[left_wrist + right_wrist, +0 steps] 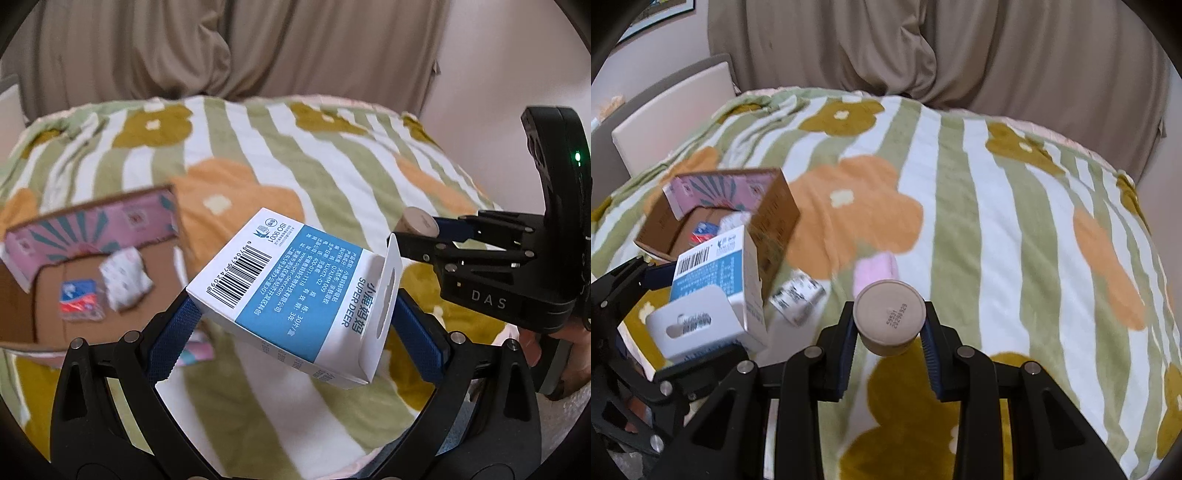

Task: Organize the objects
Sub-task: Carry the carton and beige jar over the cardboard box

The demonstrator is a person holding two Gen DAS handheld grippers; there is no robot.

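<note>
Striped floral blanket [960, 206] before beige curtain [923, 48]; left tongs [291, 321] pinching box [291, 288], right tongs [888, 332] pinching tub [888, 317].

The striped blanket [960, 206] lies bare from twelve to three o'clock. The cardboard box [775, 218] blocks ten o'clock, with a small packet [798, 295] and pink item [875, 269] near centre.

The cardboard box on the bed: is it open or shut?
Open: the cardboard box has no top, and small packets show inside.
</note>
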